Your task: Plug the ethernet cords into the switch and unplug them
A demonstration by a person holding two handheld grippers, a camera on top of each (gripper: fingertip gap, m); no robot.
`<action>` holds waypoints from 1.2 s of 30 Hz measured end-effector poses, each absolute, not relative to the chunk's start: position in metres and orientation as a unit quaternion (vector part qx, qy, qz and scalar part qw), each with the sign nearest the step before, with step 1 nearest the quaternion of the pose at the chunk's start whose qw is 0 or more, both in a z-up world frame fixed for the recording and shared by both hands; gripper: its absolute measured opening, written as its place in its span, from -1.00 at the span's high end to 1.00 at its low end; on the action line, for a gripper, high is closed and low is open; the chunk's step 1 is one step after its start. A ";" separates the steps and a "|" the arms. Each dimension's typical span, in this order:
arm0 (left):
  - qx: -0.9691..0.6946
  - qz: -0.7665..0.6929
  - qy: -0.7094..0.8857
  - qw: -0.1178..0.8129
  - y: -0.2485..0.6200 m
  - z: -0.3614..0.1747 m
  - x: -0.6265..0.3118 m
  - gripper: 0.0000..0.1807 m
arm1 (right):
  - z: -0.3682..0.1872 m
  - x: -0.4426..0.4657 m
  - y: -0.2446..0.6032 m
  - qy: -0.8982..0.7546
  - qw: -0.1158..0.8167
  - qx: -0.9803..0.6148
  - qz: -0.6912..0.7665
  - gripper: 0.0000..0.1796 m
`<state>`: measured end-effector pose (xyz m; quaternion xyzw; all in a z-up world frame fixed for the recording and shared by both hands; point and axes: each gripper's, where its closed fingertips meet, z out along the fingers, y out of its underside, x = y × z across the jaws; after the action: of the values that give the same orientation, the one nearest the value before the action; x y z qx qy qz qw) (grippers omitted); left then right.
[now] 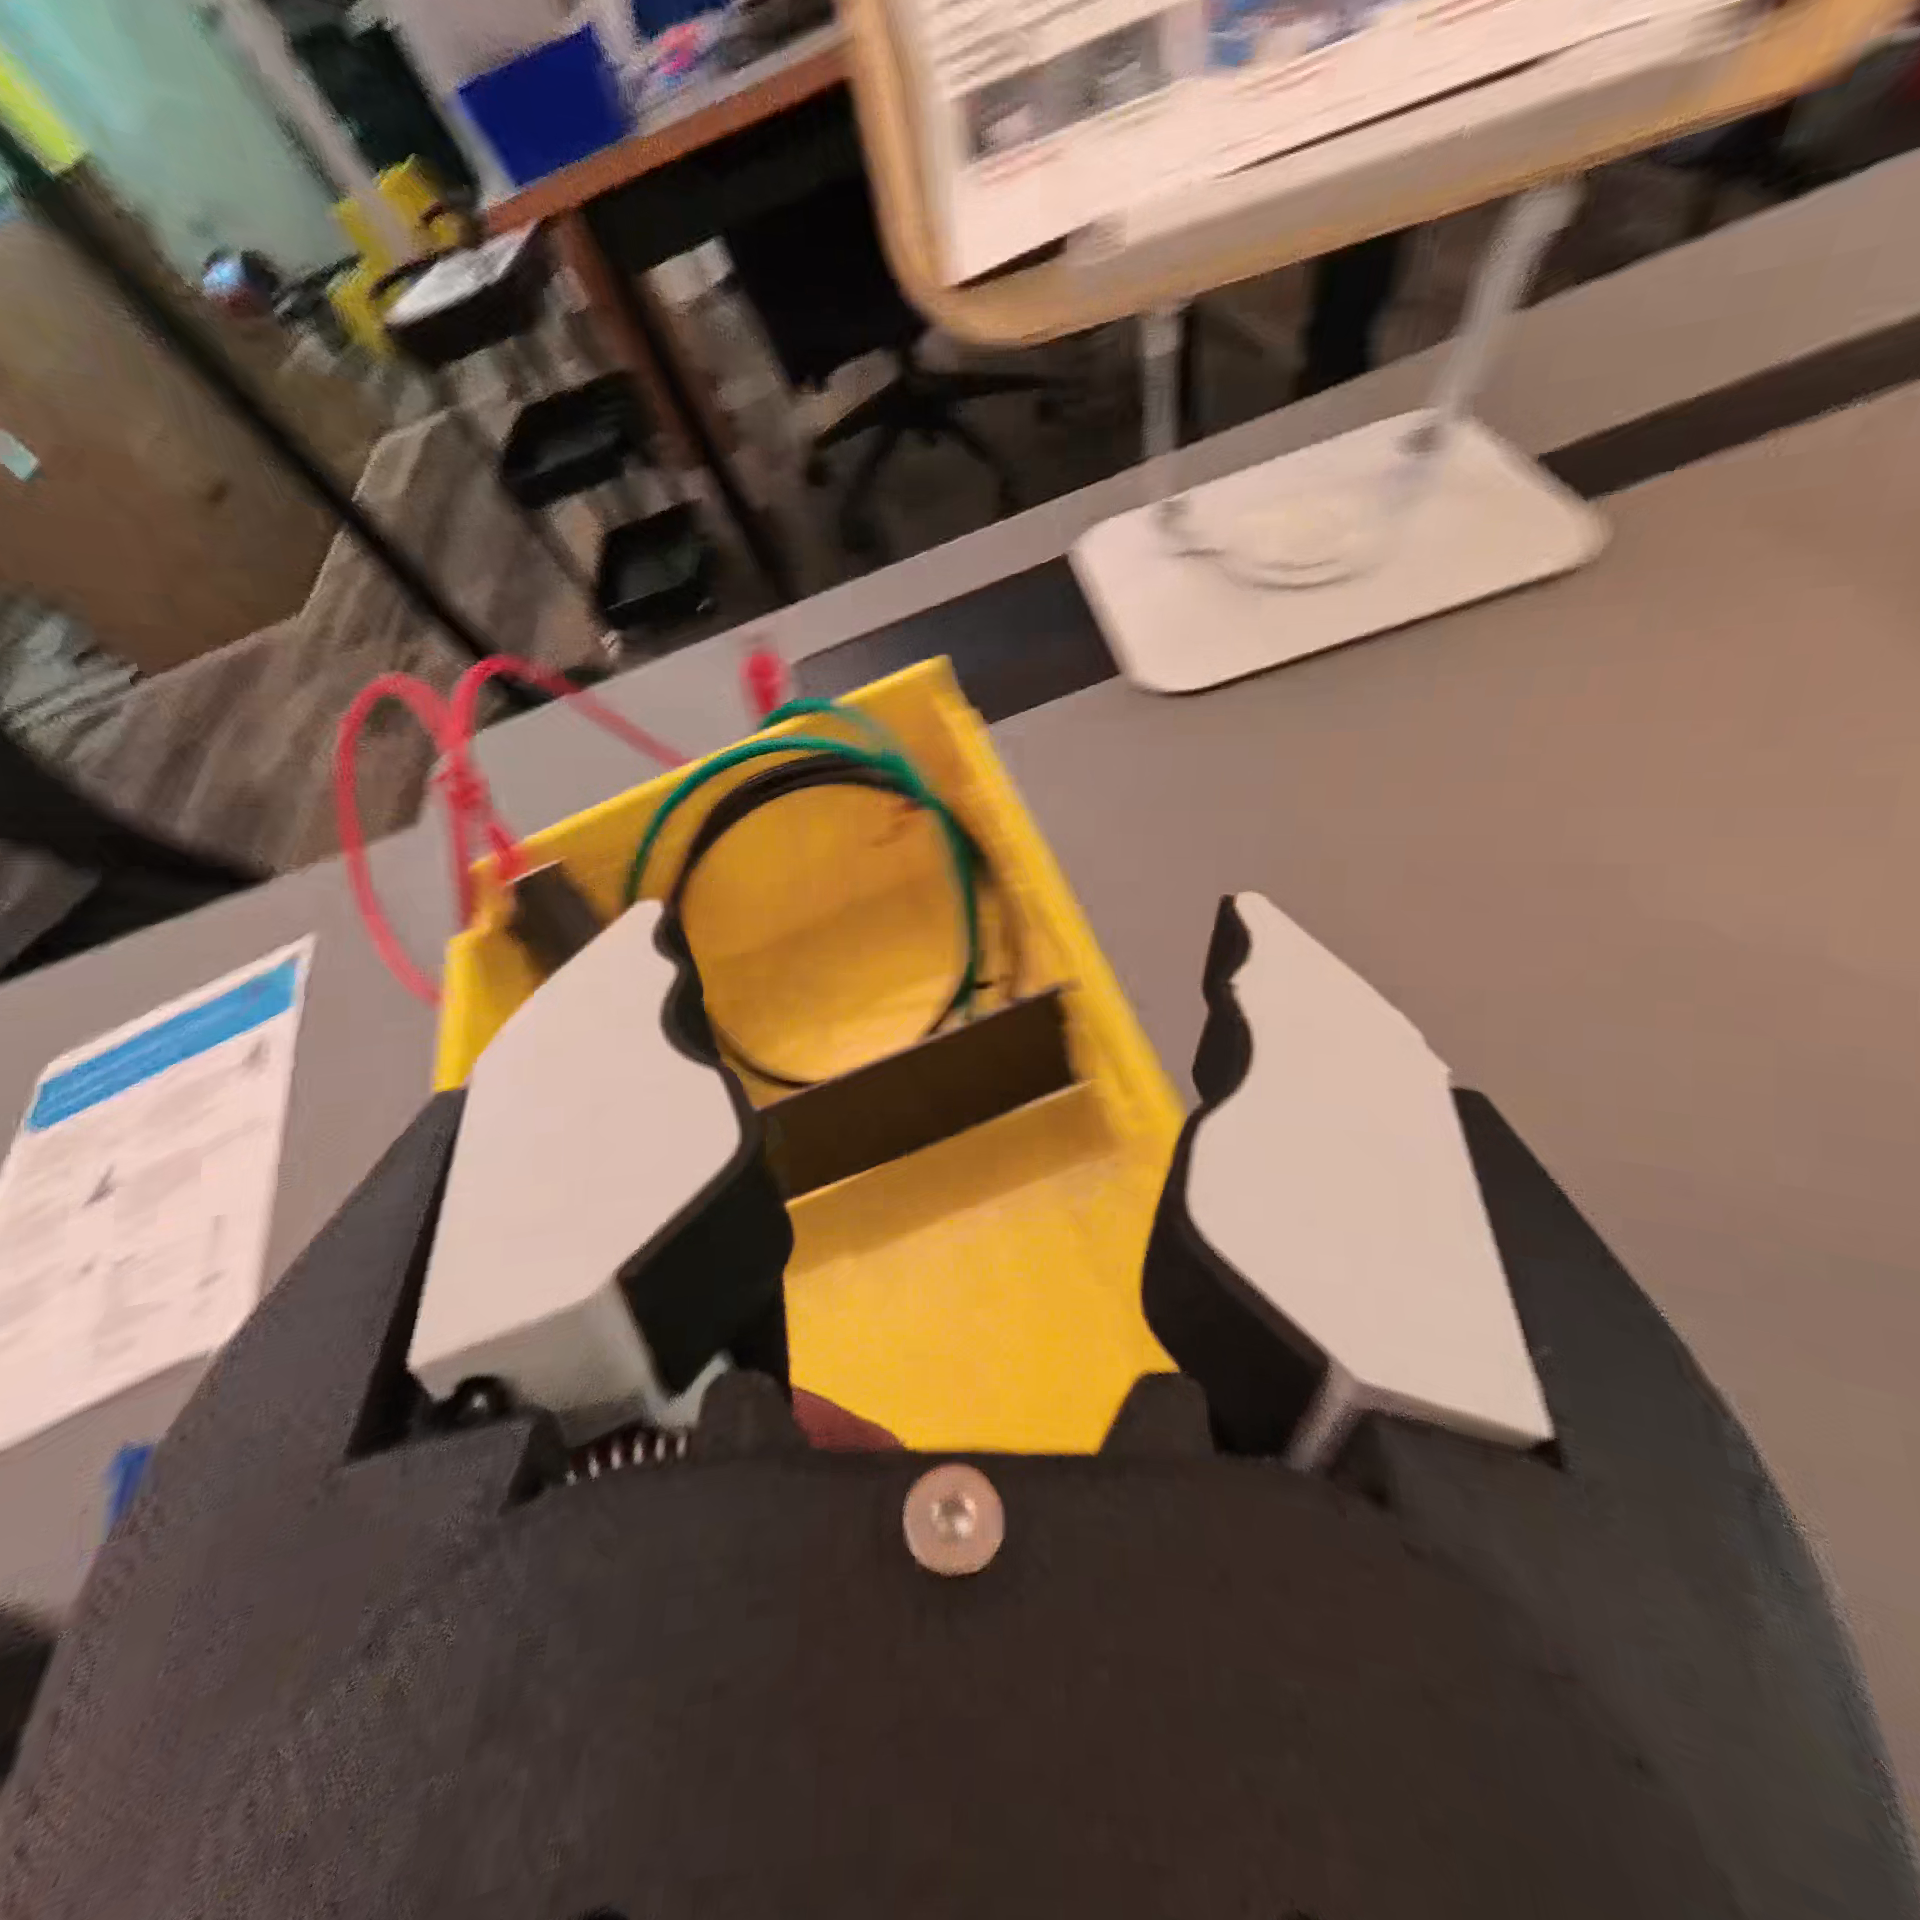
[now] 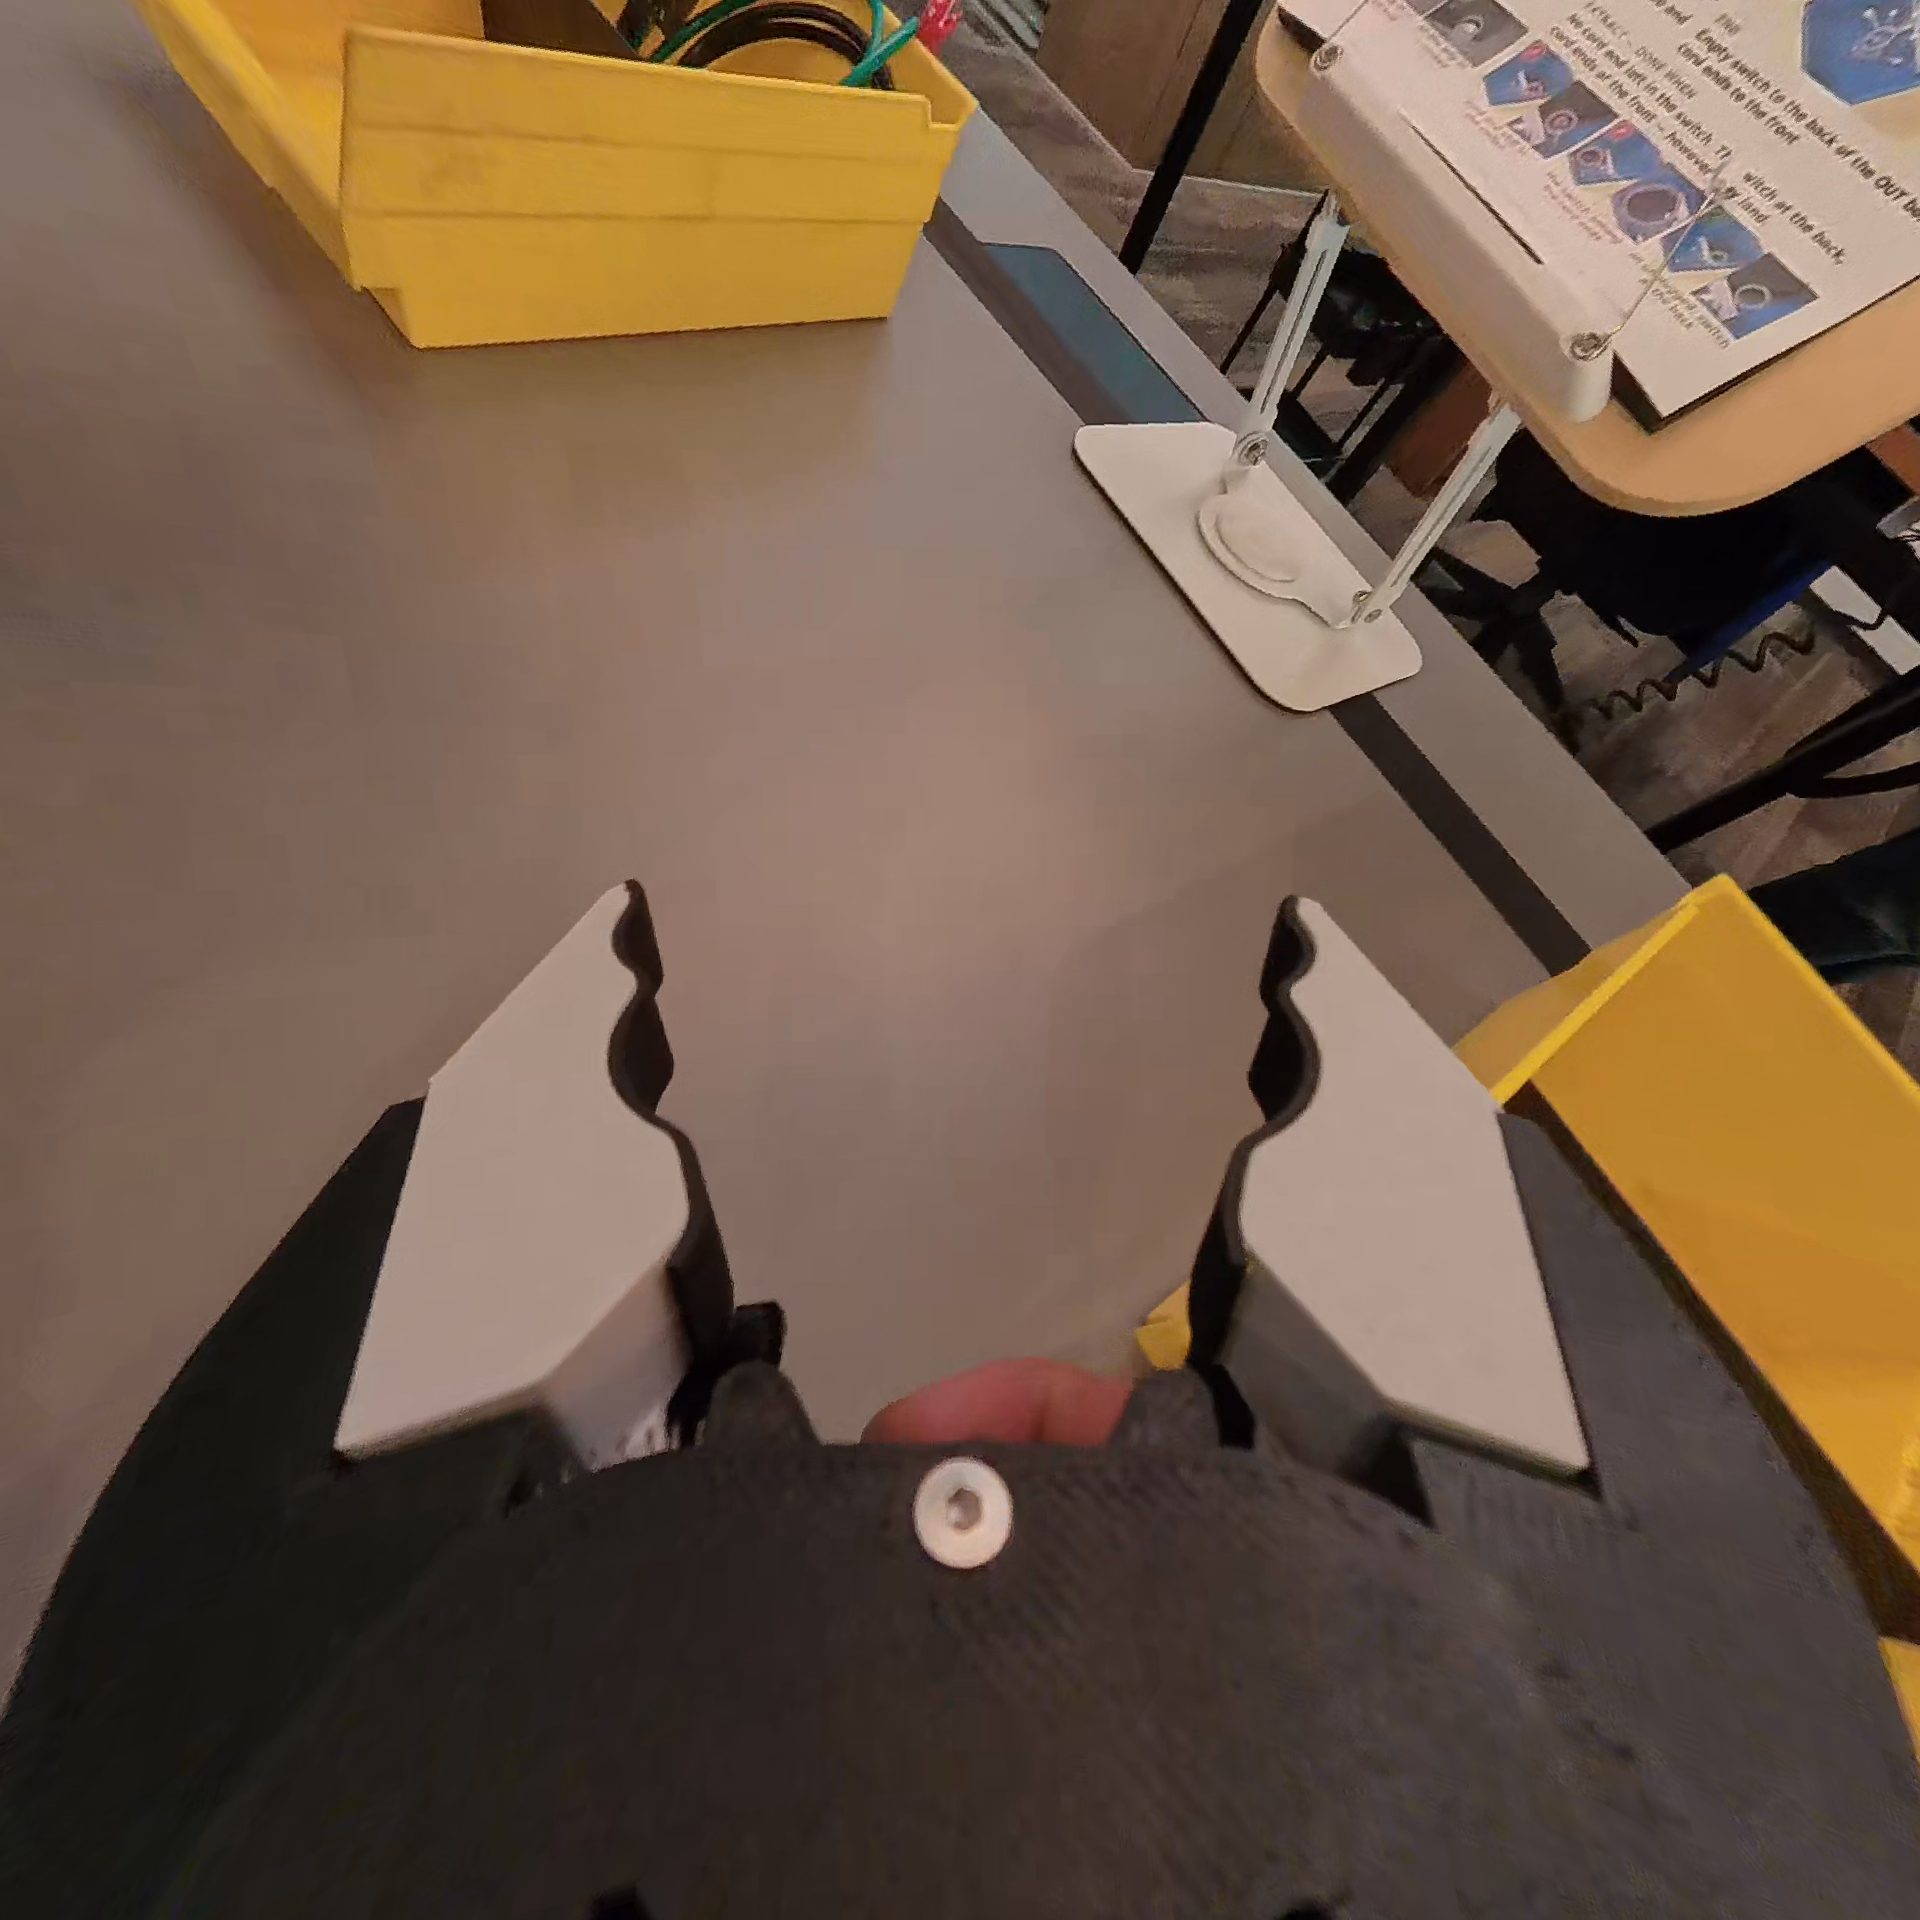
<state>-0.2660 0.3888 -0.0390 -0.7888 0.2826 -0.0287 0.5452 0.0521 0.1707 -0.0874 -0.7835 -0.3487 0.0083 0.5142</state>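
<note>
Your left gripper point(image 1: 951, 925) stands released, its two jaws spread and holding nothing, poised over one yellow bin point(image 1: 1049, 914) at the centre of the left wrist view. Between the jaws you see a dark divider point(image 1: 920, 1096) crossing the bin. Beyond it lie two coiled cords, one green cord point(image 1: 940, 795) and one black cord point(image 1: 727, 821); a third, the red cord point(image 1: 358, 831), loops over the bin's upper-left wall. A dark block point(image 1: 551, 909) sits at that corner (the blur hides whether it is the switch).

Your right gripper point(image 2: 961, 904) is likewise released and empty above the bare grey table point(image 2: 727, 623). The same bin appears upper left, a second yellow bin point(image 2: 1714, 1143) at the right edge. One white stand point(image 2: 1247, 561) carries one instruction sheet point(image 2: 1662, 156), upper right.
</note>
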 end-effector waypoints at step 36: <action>-0.813 0.225 0.223 0.489 0.548 -0.053 -0.363 0.75 | -0.124 0.042 0.178 -0.352 0.519 -0.776 0.075 0.02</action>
<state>-0.3631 0.5484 -0.0531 -0.8129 0.2228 0.2251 0.4888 0.0423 0.1782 -0.1237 -0.7756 -0.3522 0.0747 0.5186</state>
